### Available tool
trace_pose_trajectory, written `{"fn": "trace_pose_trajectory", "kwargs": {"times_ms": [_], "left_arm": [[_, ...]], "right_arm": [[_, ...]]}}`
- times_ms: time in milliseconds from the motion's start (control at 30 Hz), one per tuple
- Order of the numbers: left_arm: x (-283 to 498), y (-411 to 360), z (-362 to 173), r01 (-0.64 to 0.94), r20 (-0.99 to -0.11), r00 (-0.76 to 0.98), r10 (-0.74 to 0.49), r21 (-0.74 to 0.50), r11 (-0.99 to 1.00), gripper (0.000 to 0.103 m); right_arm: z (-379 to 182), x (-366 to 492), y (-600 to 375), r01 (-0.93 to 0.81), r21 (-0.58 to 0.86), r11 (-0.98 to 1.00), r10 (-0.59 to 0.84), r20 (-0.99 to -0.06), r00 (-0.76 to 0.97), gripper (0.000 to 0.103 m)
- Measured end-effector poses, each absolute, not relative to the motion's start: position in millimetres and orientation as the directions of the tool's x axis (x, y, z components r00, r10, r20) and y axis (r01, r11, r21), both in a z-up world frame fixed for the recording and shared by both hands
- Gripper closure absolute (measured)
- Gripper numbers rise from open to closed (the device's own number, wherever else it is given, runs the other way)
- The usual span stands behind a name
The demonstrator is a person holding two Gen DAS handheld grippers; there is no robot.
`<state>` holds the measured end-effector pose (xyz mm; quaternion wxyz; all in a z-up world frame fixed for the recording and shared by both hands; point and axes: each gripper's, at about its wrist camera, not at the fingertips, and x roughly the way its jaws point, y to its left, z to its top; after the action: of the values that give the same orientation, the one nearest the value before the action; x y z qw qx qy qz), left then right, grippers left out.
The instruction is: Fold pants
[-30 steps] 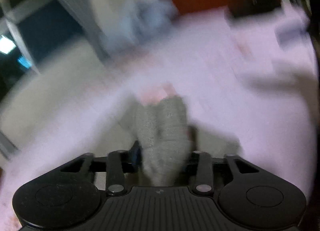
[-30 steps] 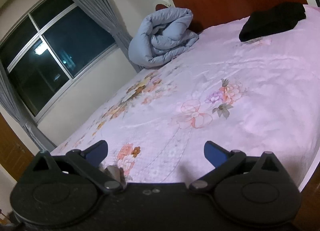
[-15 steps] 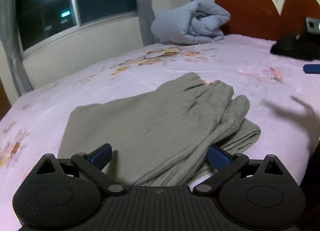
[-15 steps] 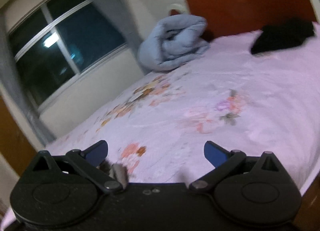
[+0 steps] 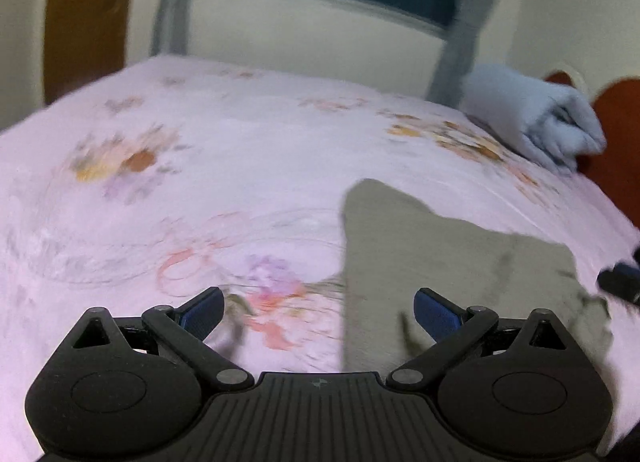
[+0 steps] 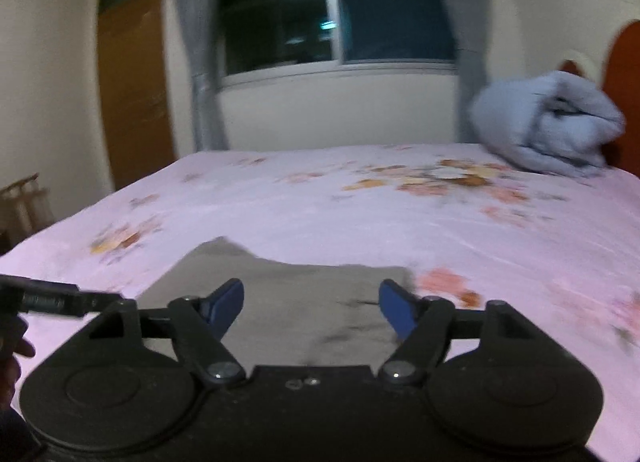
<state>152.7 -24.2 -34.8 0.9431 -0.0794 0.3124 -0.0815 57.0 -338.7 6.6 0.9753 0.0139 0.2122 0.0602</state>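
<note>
- The grey pants (image 5: 448,270) are lying flat on the pink floral bedsheet (image 5: 208,166), on the near side of the bed, well apart from the rolled blue duvet (image 6: 548,130) that is sitting up by the headboard (image 6: 624,74).
- The left gripper (image 5: 318,308) is hovering just off the pants' left edge with its jaws spread wide and nothing between them; only one blue pad is sitting over grey cloth, the other over bare sheet.
- The right gripper (image 6: 312,304) is pointing straight over the pants, jaws closing at this moment, yet the pads are showing clear air between them and pinching nothing.
- Judging by the compact, roughly rectangular patch of cloth with no separate legs trailing out, the pants are looking already folded at least once; a further fold or a final tidy may be what is left.
- Neither gripper is holding cloth, so any next fold is not yet started.
- Both views are smearing with motion blur, so layers and creases in the pants are hard to count.
- The near edge of the pants is hiding behind the gripper bodies in both views.
- A dark bar (image 6: 52,296) is poking in at the left edge of the right-wrist view, probably part of the other gripper, too blurred to be sure.
</note>
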Motion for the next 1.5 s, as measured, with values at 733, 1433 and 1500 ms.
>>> {"fn": "trace_pose_trajectory", "kwargs": {"times_ms": [733,1433,1500], "left_arm": [[231,-36,-93,0.201,-0.584,0.631,-0.51,-0.511,0.835,0.003],[256,-57,-124,0.231,-0.476,0.531,-0.701,-0.715,0.66,0.079],[252,-58,-121,0.24,-0.457,0.542,-0.705,-0.72,0.651,0.08]], "right_arm": [[-51,83,-482,0.098,0.627,0.773,0.308,-0.504,0.807,0.02],[-84,125,-466,0.015,0.77,0.638,0.549,-0.468,0.693,0.053],[-76,124,-463,-0.007,0.75,0.661,0.544,-0.473,0.693,0.058]]}}
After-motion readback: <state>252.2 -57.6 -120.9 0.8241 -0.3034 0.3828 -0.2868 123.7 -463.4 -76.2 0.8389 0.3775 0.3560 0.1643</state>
